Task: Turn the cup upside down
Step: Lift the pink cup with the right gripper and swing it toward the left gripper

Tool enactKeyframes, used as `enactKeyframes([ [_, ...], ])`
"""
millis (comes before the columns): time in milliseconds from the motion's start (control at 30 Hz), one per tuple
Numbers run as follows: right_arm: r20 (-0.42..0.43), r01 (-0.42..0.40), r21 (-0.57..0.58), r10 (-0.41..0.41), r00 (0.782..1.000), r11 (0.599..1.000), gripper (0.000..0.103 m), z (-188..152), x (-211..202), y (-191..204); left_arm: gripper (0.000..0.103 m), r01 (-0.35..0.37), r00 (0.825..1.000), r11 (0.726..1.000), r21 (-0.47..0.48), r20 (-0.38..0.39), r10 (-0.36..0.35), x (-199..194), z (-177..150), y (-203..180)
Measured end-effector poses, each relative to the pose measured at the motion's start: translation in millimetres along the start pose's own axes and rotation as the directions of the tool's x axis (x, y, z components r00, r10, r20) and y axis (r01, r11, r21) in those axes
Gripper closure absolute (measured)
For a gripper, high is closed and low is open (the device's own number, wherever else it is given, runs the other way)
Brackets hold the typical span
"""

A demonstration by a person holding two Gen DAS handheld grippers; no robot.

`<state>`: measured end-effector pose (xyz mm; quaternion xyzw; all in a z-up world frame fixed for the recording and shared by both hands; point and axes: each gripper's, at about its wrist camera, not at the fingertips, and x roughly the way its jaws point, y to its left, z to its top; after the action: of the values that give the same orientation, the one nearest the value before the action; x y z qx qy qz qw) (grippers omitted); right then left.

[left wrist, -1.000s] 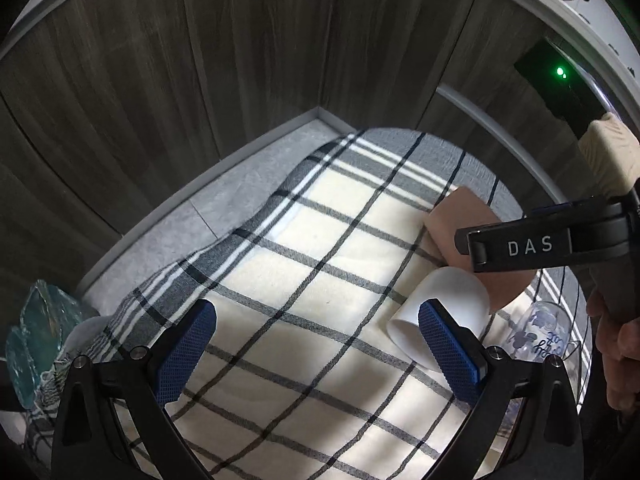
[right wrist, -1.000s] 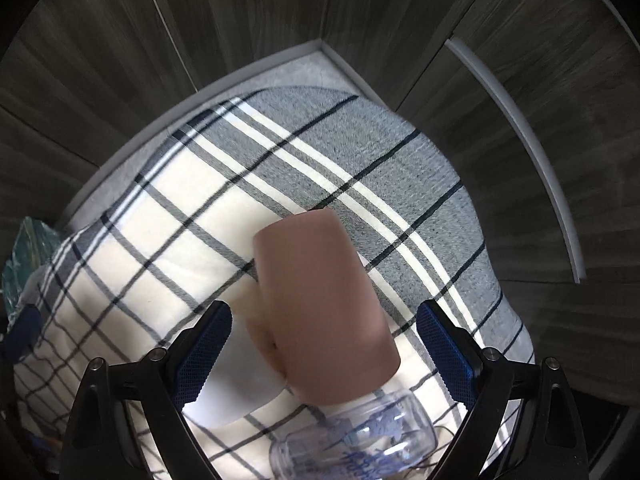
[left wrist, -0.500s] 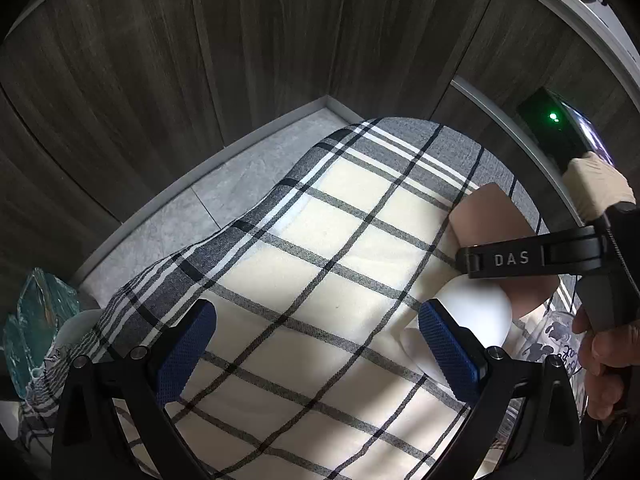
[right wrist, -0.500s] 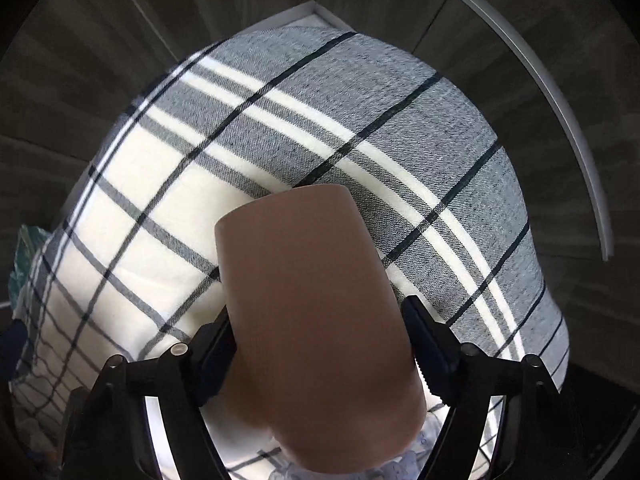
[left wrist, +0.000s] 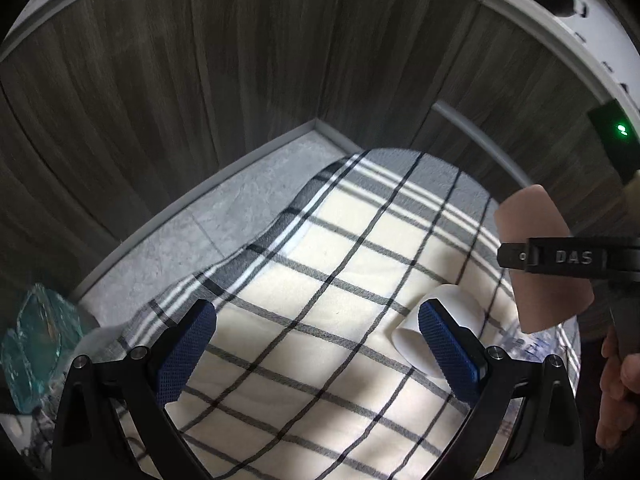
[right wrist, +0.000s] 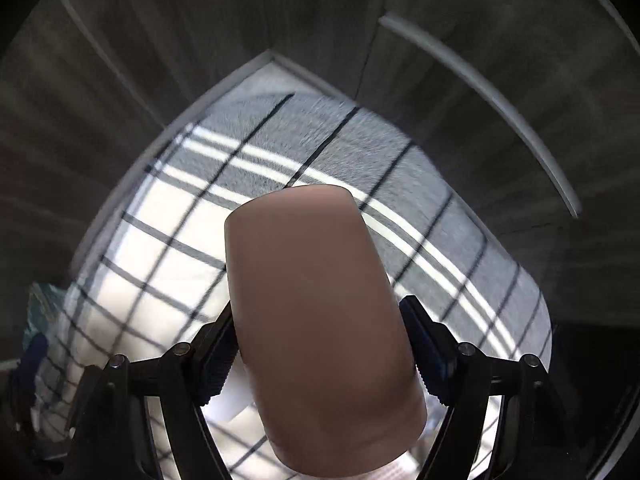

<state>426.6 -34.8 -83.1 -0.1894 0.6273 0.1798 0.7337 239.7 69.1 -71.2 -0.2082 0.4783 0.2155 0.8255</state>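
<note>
A pinkish-brown cup fills the middle of the right wrist view, its closed base pointing away from the camera. My right gripper is shut on the cup's sides and holds it above the plaid cloth. In the left wrist view the same cup hangs at the right, clamped by the right gripper's black finger marked DAS. My left gripper is open and empty over the cloth. A white cup lies on its side by the left gripper's right finger.
A clear printed cup lies on the cloth under the lifted cup. A teal glass object sits at the far left. Dark wood panels wall in the grey counter corner.
My right gripper closed on the pinkish-brown cup and lifted it off the cloth. The left gripper stayed open and shifted only slightly.
</note>
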Motion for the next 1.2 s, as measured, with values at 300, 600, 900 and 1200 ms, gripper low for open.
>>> enactKeyframes([
  [300,0.151,-0.140,0.309,0.097,0.984,0.941,0.026,-89.9,-56.4,-15.8,0.000,0.047,0.994,0.986,0.160,0.085,-0.061,-51.8,-9.4,36.1],
  [600,0.235,-0.312,0.546,0.216,0.948,0.777,0.026,-214.9,-49.8,22.7,0.000,0.052,0.990,0.948,0.315,0.112,-0.092,-86.2,-50.1,76.4],
  [900,0.261,-0.395,0.701,0.301,0.917,0.594,0.026,-300.4,2.2,64.7,0.000,0.099,0.981,0.914,0.394,0.116,-0.156,-100.0,-79.6,113.7],
  [1200,0.263,-0.401,0.735,0.315,0.912,0.547,0.026,-321.5,26.4,84.0,0.000,0.090,0.984,0.907,0.412,0.106,-0.146,-99.6,-97.2,122.3],
])
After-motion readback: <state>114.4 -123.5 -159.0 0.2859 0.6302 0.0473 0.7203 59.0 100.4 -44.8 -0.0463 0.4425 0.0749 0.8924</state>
